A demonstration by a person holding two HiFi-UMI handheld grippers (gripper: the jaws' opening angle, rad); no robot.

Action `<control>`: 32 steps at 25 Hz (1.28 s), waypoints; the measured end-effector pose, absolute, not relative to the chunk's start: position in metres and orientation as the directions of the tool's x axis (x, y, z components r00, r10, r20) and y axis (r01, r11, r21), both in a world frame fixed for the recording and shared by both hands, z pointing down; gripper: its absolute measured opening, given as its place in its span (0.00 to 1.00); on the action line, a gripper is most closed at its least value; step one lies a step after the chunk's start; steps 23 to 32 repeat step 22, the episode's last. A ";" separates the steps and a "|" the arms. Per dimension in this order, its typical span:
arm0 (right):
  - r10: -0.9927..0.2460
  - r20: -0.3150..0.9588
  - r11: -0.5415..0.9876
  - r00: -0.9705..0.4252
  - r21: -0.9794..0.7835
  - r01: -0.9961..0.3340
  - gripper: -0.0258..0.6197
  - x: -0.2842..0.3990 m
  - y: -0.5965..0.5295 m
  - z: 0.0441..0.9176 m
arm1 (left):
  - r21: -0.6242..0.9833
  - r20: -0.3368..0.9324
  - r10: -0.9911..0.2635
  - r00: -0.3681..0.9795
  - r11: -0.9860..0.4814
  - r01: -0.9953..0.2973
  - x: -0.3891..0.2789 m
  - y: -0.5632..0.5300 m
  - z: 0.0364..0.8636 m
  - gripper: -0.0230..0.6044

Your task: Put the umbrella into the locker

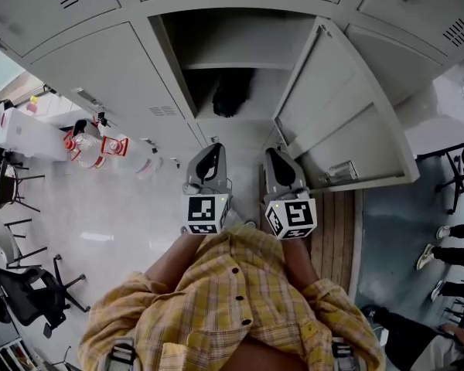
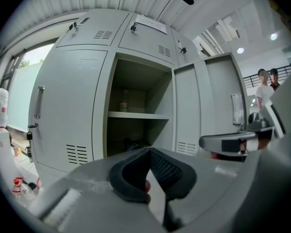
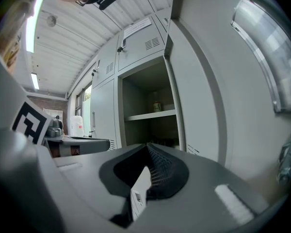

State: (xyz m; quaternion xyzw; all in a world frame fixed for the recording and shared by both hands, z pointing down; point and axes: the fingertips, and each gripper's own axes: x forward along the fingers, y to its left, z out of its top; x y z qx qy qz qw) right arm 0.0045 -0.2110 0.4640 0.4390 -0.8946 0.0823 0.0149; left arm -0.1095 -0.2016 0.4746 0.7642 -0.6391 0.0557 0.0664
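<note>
The umbrella (image 1: 230,95) is a dark bundle lying in the lower compartment of the open grey locker (image 1: 288,31), under its shelf (image 1: 236,66). In the left gripper view the umbrella (image 2: 131,143) shows as a dark shape low inside. The locker door (image 1: 340,114) stands swung out to the right. Both grippers are held side by side in front of the opening, apart from the umbrella. My left gripper (image 1: 212,150) (image 2: 149,150) is shut, its pads meeting with nothing between them. My right gripper (image 1: 274,154) (image 3: 147,146) is shut too and holds nothing.
A small jar (image 2: 123,106) stands on the locker's shelf. Water bottles (image 1: 100,149) lie on the floor to the left, with chairs (image 1: 23,292) further left. People (image 1: 448,246) stand to the right. The open door's edge is close beside my right gripper.
</note>
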 end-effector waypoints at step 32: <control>-0.792 0.117 0.585 -0.599 -0.134 -0.800 0.04 0.003 -0.218 0.471 | 0.018 0.154 -0.963 0.221 -0.221 -0.975 -0.106 -0.201 0.477 0.04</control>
